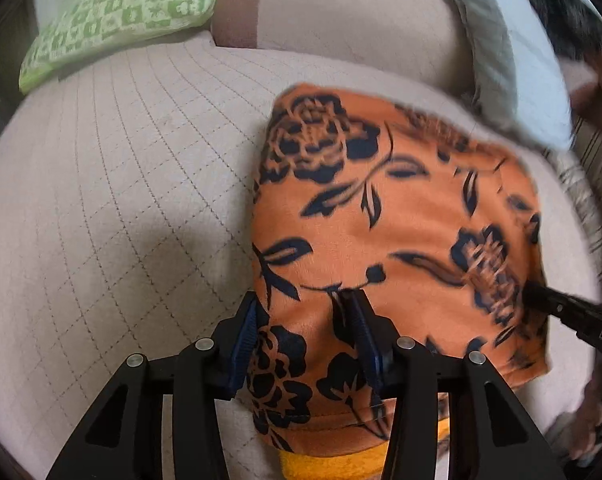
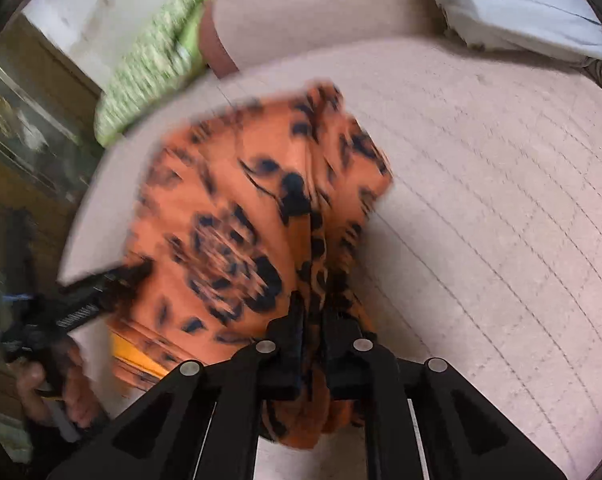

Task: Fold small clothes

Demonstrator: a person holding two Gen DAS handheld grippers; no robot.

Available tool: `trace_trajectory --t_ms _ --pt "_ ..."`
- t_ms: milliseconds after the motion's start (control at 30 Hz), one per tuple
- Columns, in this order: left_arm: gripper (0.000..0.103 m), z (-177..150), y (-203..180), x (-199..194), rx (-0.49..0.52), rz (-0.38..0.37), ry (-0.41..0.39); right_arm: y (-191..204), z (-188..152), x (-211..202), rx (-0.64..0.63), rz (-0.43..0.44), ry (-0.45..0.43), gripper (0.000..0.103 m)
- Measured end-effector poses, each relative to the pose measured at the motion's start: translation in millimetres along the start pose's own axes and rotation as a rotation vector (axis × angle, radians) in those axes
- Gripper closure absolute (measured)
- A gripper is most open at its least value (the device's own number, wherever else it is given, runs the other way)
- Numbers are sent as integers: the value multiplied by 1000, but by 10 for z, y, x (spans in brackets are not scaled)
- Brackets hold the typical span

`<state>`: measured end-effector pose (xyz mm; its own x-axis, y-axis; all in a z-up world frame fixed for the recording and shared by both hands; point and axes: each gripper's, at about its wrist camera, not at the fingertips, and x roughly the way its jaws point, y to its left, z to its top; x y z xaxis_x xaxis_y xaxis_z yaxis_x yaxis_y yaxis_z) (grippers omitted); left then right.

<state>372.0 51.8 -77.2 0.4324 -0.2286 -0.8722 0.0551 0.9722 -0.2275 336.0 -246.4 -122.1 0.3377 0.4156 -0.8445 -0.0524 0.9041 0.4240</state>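
An orange cloth with dark blue flowers (image 1: pixel 401 208) lies partly raised on a beige quilted sofa seat (image 1: pixel 121 200). My left gripper (image 1: pixel 303 300) holds a thick fold at the cloth's near left edge, blue pads pressed against both sides. A yellow layer (image 1: pixel 329 464) shows under the near hem. The right gripper (image 1: pixel 541 300) reaches the cloth's right edge. In the right wrist view, my right gripper (image 2: pixel 313 308) is shut, jaws close together, on a bunched ridge of the cloth (image 2: pixel 229 216). The left gripper (image 2: pixel 89 292) sits at the cloth's left side, held by a hand (image 2: pixel 57 392).
A green patterned cushion (image 1: pixel 117 20) leans at the back left of the seat. A pale grey pillow (image 1: pixel 497 60) stands at the back right against the backrest (image 1: pixel 341 12). A dark wooden cabinet (image 2: pixel 29 128) stands beyond the seat's left edge.
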Motion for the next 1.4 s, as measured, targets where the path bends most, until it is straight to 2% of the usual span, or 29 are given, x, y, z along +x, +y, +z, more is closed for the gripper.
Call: trace_trajectory --t_ms 100,133,167,233,300,367,400,433,500,600,667,700,733,800,900,1067,1100,1133,1200,1300,1400 --pt "52 87 154 -224 -71 -80 -54 50 67 -236 -28 23 -85 45" --pt "45 154 214 -297 -92 -101 -77 62 104 -281 -30 27 -104 43" --pt "41 210 264 -320 -110 -104 -86 71 165 -302 -22 37 -107 43" --pt "41 358 368 -310 -168 -131 -68 94 320 -288 5 52 -100 43" --pt "41 528 455 -162 -231 -193 -40 103 546 -138 24 39 -94 44" --pt "42 667 492 82 -240 -236 -17 29 665 60 56 29 -57 55" --pt "43 679 510 215 -238 -221 -6 -56 712 169 93 64 -50 72" --pt "44 656 565 315 -253 -219 2 -132 717 258 117 106 -61 82" --pt "49 583 640 458 -301 -284 -5 -260 646 339 144 91 -81 88" --pt "56 650 620 536 -279 -246 3 -239 609 360 113 54 -77 94" --pt "58 667 538 529 -224 -197 -7 -75 628 250 34 -2 -123 96" --pt "58 644 481 533 -189 -165 -12 -11 628 277 -9 -50 -129 96" --pt "58 619 427 569 -163 -137 -22 -27 622 396 -8 -75 -94 96" --pt "56 625 383 622 -153 -131 -31 -131 600 558 49 -66 -52 96" --pt "55 623 402 529 -182 -146 -41 -13 605 465 -6 -101 -70 95" --pt "55 468 208 229 -73 -12 -86 4 542 259 41 -31 -92 85" --pt "55 417 164 182 -62 -8 -85 11 503 201 50 -18 -96 79" --pt "54 343 147 136 -60 -8 -80 31 439 130 56 -2 -98 70" --pt "53 119 151 76 -80 -15 -68 77 244 23 56 24 -102 60" --pt "53 -281 220 -42 -127 -29 -72 132 -195 -106 47 19 -111 60" --pt "53 -718 289 -194 -190 -102 -70 107 -637 -182 64 15 -95 63"
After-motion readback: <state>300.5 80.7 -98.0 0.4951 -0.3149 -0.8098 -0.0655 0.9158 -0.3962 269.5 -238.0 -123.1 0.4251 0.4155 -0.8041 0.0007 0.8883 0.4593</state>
